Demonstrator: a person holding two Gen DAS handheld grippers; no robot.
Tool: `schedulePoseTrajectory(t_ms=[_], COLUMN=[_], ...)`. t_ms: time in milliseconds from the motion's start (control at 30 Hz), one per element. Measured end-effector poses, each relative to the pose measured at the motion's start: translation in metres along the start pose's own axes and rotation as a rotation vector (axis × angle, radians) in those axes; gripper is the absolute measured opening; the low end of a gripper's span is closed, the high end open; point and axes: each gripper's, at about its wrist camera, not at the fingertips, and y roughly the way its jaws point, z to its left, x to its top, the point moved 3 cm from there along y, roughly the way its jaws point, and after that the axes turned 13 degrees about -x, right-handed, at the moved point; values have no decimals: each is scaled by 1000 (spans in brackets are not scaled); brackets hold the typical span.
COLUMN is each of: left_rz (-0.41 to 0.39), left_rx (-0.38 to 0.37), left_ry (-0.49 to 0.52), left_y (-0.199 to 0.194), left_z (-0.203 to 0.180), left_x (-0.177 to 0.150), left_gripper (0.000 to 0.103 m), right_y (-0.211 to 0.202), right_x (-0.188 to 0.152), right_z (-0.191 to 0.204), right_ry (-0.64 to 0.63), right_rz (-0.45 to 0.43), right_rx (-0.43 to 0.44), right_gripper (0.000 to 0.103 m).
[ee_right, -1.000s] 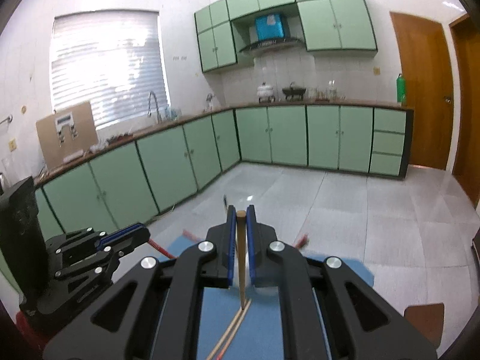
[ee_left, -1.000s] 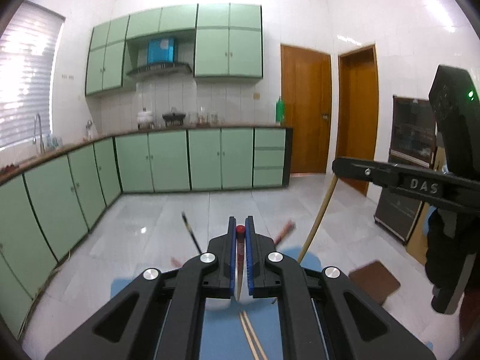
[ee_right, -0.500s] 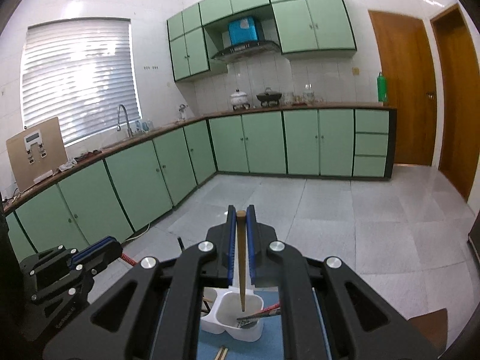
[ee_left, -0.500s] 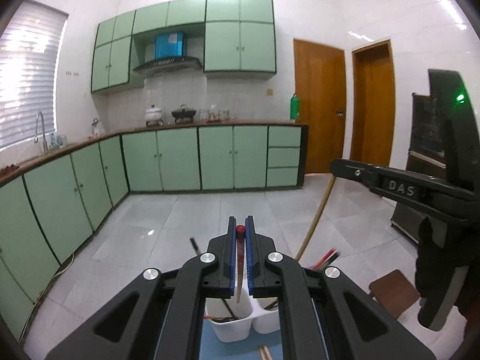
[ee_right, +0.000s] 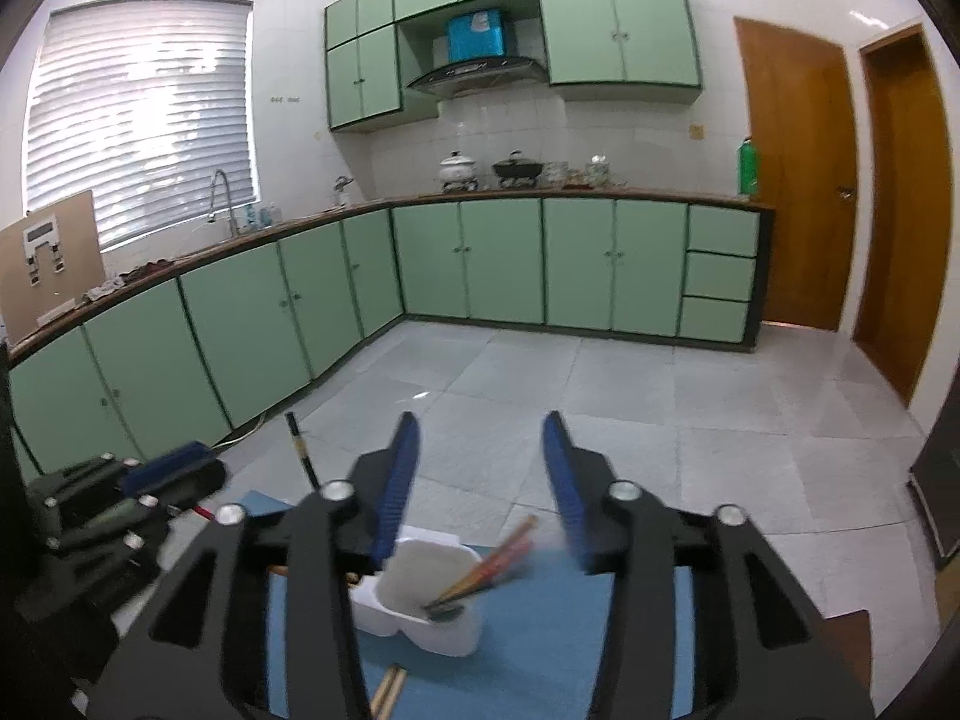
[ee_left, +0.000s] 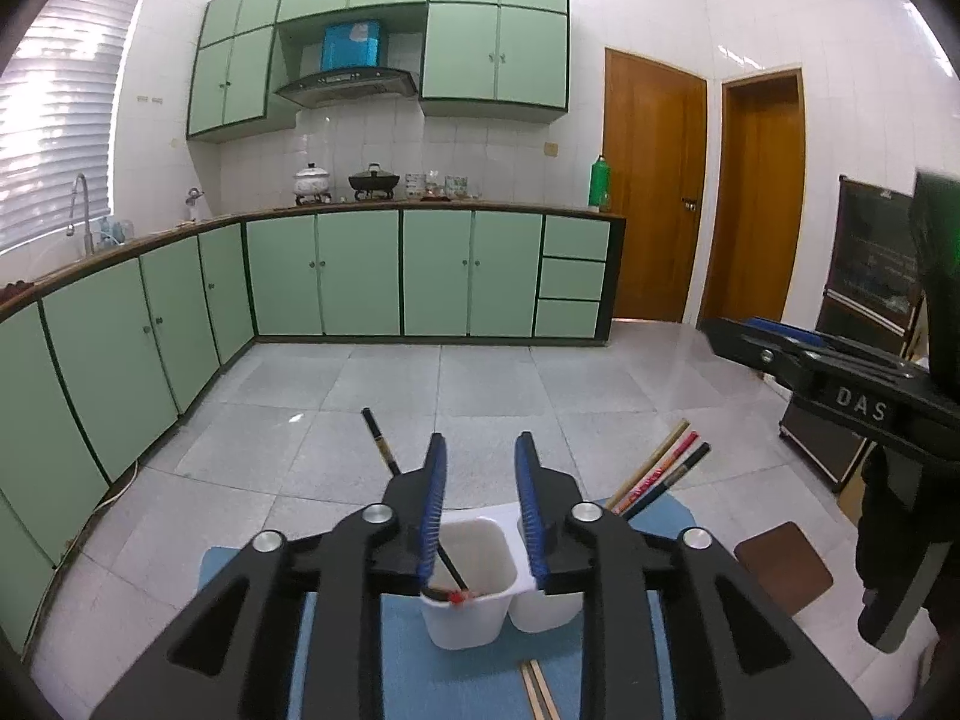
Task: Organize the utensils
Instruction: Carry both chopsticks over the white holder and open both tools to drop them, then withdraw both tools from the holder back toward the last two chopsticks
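One white two-compartment holder (ee_left: 474, 612), two grippers (ee_left: 480, 450), two loose chopsticks (ee_left: 537, 690)

Bright, evenly lit kitchen through two fisheye lenses.

Daylight enters through the slatted window blind (ee_right: 141, 120), which is blown out to white in places, and spots of glare lie on the wall tiles above the wooden doors (ee_left: 654, 180). Straight cabinet lines bow outward, dark vignette fills the corners, and the chopsticks (ee_right: 486, 567) in the right wrist view are smeared by blur.

My white holder (ee_left: 468, 606) stands on a blue mat (ee_left: 396, 648). Chopsticks (ee_left: 660, 471) show red, black and tan. Cabinets (ee_left: 360, 273) pale green, doors (ee_left: 654, 186) brown.
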Motion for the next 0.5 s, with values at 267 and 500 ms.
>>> schedulePoseTrajectory(t_ms=[267,500], left_rz=[-38,23], left_rx=[30,23], left_ry=[10,-57], left_y=[-65,-98], left_z=[-20,-36], left_x=[-32,-102], left_gripper=[57,70], right_y=[-65,-111], right_x=[-43,-129], right_z=[-21,-17], right_ry=[-18,10], right_rz=[-40,39], right_rx=[-36,-17], right_gripper=[73,88])
